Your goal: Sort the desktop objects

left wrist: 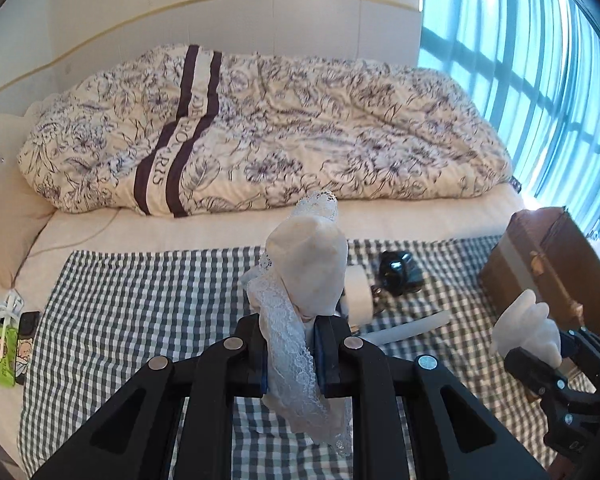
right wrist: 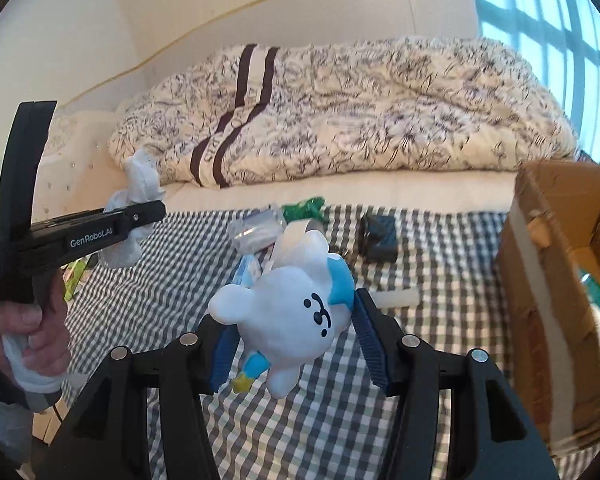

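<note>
My left gripper (left wrist: 288, 340) is shut on a white lace-trimmed cloth pouch (left wrist: 308, 268), held above the checked cloth (left wrist: 140, 300). The same pouch (right wrist: 138, 188) shows at the left of the right wrist view, pinched in the left gripper (right wrist: 152, 212). My right gripper (right wrist: 296, 340) is shut on a white plush toy (right wrist: 288, 308) with a blue cap and a drawn face, lifted off the cloth. In the left wrist view that toy (left wrist: 528, 332) appears at the right edge in the right gripper (left wrist: 540, 360). An open cardboard box (right wrist: 548, 280) stands to the right.
On the checked cloth lie a white tape roll (left wrist: 358, 292), a black object (left wrist: 396, 272), a white tube (left wrist: 412, 326), a clear plastic case (right wrist: 256, 228) and a green item (right wrist: 304, 206). A floral duvet (left wrist: 260, 132) covers the bed behind. A green tissue pack (left wrist: 6, 356) lies at left.
</note>
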The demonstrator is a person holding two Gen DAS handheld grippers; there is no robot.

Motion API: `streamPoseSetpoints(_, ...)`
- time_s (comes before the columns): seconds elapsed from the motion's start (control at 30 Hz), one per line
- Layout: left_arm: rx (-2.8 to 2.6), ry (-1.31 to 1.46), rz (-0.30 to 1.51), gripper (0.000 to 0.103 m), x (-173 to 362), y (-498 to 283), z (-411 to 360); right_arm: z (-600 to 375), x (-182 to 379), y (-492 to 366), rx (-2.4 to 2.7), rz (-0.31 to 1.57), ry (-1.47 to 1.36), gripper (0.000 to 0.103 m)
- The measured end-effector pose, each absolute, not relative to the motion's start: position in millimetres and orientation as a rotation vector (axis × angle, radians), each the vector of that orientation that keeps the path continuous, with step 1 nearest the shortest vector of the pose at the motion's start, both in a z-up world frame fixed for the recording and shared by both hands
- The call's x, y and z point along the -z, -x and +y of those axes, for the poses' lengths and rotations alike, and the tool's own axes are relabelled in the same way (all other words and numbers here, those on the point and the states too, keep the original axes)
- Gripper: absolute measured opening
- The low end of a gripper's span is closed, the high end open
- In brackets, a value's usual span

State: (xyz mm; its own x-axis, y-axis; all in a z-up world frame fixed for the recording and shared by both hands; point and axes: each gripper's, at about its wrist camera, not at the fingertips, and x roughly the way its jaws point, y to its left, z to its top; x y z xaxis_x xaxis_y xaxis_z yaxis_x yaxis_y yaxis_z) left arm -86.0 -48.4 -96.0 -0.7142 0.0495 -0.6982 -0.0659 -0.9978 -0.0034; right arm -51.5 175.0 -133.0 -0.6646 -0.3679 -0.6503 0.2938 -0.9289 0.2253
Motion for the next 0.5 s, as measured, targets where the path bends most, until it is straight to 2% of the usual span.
streamPoseSetpoints(0.5, -2.891, 0.967, 0.001, 0.016, 36.4, 45.5, -13.0, 210.9, 61.1, 17.3, 2.675, -0.107, -0.82, 0.053)
